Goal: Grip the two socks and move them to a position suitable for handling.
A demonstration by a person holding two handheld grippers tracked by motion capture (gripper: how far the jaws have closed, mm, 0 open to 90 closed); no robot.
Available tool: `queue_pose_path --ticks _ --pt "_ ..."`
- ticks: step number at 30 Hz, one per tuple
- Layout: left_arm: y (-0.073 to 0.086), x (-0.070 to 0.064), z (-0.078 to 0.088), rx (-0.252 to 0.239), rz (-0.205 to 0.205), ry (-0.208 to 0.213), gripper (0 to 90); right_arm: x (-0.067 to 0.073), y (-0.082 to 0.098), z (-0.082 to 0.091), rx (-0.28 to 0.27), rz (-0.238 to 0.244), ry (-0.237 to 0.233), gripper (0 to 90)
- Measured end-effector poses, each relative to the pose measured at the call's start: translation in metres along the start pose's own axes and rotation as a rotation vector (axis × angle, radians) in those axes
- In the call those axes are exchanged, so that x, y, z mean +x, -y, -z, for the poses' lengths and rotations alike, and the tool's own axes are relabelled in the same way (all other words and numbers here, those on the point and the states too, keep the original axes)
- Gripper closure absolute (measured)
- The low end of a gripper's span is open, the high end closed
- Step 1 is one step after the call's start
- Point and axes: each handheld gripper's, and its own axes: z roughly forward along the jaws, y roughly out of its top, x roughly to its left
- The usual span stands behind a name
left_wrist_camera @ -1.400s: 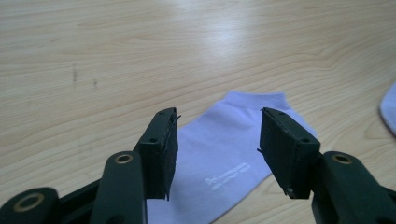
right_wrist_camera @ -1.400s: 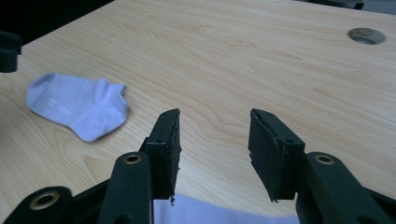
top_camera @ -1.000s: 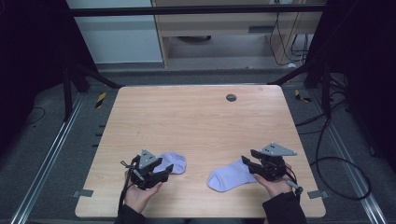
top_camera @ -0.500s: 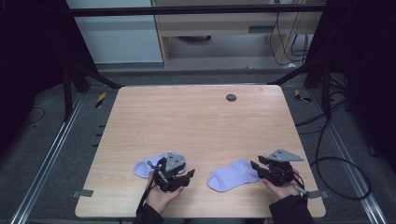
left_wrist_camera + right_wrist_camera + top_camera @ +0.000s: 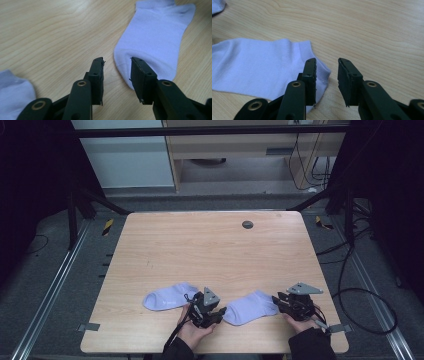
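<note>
Two pale lavender ankle socks lie flat on the wooden table (image 5: 210, 250). The left sock (image 5: 167, 296) rests apart from both grippers; its edge shows as the left sock (image 5: 12, 97) low in the left gripper view. My left gripper (image 5: 218, 312) is open at the toe of the right sock (image 5: 248, 308). Its jaws straddle the edge of that toe (image 5: 152, 42), gripper (image 5: 117, 62) just above the wood. At the cuff end of the same sock (image 5: 262, 72) my right gripper (image 5: 276, 301) stands open, gripper (image 5: 326, 62) with one jaw over the cuff corner.
A small dark round disc (image 5: 247, 224) sits in the tabletop near the far edge. Both hands come in over the front edge. Dark frame posts and cables stand around the table, with floor rails on either side.
My left gripper has moved right, from the left sock to the toe of the right sock, leaving the left sock lying flat. The right gripper dropped slightly and stays at the cuff.
</note>
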Motion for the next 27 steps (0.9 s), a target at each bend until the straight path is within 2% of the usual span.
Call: queue_pose_path --ticks 5,8,11,13,14,15,17,19,21,22,27 --pt "0.001 -0.003 -0.008 0.026 -0.006 0.007 66.2 -0.002 0.000 -0.008 0.014 0.009 -0.006 71.0" --pt "0.002 -0.006 -0.014 0.042 -0.020 0.010 68.1 0.000 0.001 -0.013 0.040 0.020 -0.014 72.3" --pt "0.002 -0.008 -0.016 0.038 -0.022 0.008 70.2 0.001 0.001 -0.015 0.053 0.028 -0.011 74.1" --pt "0.001 -0.008 -0.016 0.040 -0.020 0.009 74.4 0.001 0.002 -0.016 0.072 0.047 -0.006 80.1" --pt "0.001 -0.009 -0.017 0.039 -0.018 0.011 74.4 0.001 0.002 -0.016 0.072 0.047 -0.006 80.1" --pt "0.001 -0.009 -0.017 0.041 -0.015 0.012 79.9 0.002 0.001 -0.016 0.078 0.042 -0.006 85.1" --pt "0.001 -0.010 -0.017 0.041 -0.014 0.012 86.1 0.002 0.001 -0.015 0.077 0.042 -0.006 86.0" --pt "0.000 -0.011 -0.017 0.041 -0.017 0.012 87.7 0.004 -0.001 -0.012 0.074 0.039 -0.016 86.7" --pt "-0.001 -0.009 -0.015 0.037 -0.017 0.021 87.9 0.005 -0.003 -0.008 0.049 0.046 -0.019 86.8" --pt "-0.003 -0.007 -0.014 0.031 -0.014 0.017 88.1 0.006 -0.006 -0.002 0.020 0.050 -0.022 86.8" --pt "-0.008 -0.002 -0.012 0.011 -0.014 0.001 88.2 0.006 -0.008 0.010 -0.025 0.039 -0.020 86.8"
